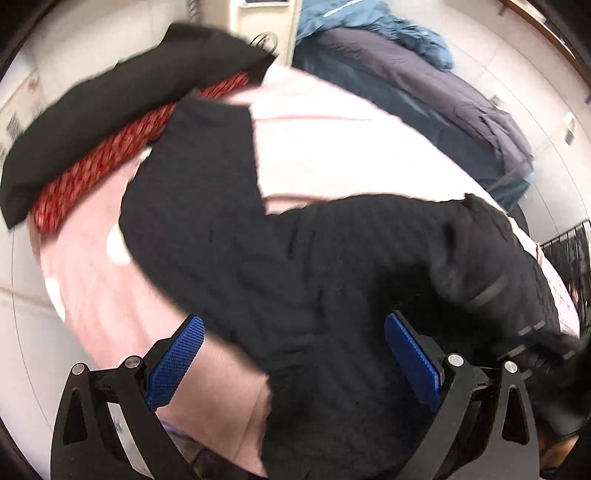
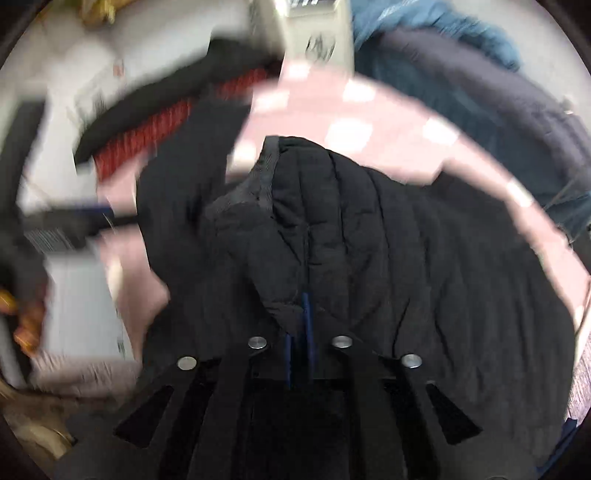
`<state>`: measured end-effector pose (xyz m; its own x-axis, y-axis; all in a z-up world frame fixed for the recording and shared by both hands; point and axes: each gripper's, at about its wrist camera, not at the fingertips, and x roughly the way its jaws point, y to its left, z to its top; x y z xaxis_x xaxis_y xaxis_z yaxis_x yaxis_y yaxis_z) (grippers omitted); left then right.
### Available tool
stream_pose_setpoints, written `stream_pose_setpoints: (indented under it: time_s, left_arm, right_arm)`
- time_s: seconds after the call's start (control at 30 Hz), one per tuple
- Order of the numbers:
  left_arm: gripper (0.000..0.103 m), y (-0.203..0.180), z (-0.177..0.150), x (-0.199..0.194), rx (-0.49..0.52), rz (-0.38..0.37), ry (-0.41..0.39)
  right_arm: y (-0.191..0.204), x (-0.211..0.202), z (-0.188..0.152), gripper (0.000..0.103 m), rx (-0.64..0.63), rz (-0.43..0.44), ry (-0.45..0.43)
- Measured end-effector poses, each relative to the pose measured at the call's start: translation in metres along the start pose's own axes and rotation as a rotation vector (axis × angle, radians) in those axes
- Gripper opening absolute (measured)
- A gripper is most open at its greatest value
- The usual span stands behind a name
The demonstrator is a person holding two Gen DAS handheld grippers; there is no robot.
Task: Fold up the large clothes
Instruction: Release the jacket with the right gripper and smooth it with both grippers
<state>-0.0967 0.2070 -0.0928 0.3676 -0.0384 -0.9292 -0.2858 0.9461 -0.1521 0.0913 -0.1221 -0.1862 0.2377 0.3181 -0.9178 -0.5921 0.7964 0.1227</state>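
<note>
A black quilted jacket lies spread on a pink polka-dot sheet; one sleeve runs away up the sheet. My left gripper hovers just above the jacket's near edge, its blue pads wide apart and nothing between them. In the right wrist view the same jacket fills the middle. My right gripper is shut on a raised fold of the jacket, with the blue pads pressed together on the fabric. The right gripper's dark arm shows at the right in the left wrist view.
A folded black garment lies over a red patterned one at the sheet's far left. A heap of navy and blue clothes lies at the far right. A white appliance stands behind. White floor surrounds the sheet.
</note>
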Motion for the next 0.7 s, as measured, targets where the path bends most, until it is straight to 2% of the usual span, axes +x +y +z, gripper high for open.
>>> stream_pose_setpoints:
  time_s: [0.07,0.13,0.23,0.3,0.33,0.4,0.47,0.53,0.57,0.6,0.7]
  left_arm:
    - [0.096,-0.005,-0.002,0.008,-0.003,-0.031,0.029]
    - [0.096,-0.020,-0.001,0.017,0.014,-0.070,0.051]
    - [0.096,-0.051,0.007,0.037,0.060,-0.116,0.080]
    - [0.096,-0.081,0.015,0.055,0.103,-0.143,0.108]
    - [0.096,-0.096,0.019,0.062,0.131,-0.160,0.118]
    - [0.096,-0.122,0.026,0.070,0.199,-0.164,0.124]
    - [0.096,-0.143,0.034,0.070,0.247,-0.162,0.105]
    - [0.096,-0.153,0.043,0.068,0.250,-0.184,0.095]
    - [0.096,-0.157,0.047,0.067,0.248,-0.196,0.096]
    - [0.096,-0.162,0.050,0.067,0.257,-0.211,0.102]
    - [0.096,-0.180,0.044,0.068,0.343,-0.224,0.119]
  right_arm:
    - [0.002,0.031,-0.016,0.021,-0.012,-0.029,0.099]
    - [-0.004,0.045,-0.026,0.022,-0.011,-0.024,0.165]
    - [-0.024,0.034,-0.036,0.025,0.051,0.048,0.175]
    - [-0.039,0.016,-0.042,0.065,0.097,0.097,0.153]
    - [-0.046,0.005,-0.044,0.099,0.114,0.100,0.126]
    - [-0.053,-0.016,-0.046,0.097,0.109,0.035,0.032]
    - [-0.057,-0.022,-0.047,0.097,0.083,0.012,0.039]
    - [-0.059,-0.028,-0.046,0.097,0.085,0.053,0.072]
    - [-0.063,-0.038,-0.048,0.097,0.093,0.092,0.045]
    - [-0.073,-0.052,-0.051,0.097,0.106,0.094,0.006]
    - [-0.116,-0.087,-0.064,0.097,0.183,0.013,-0.072]
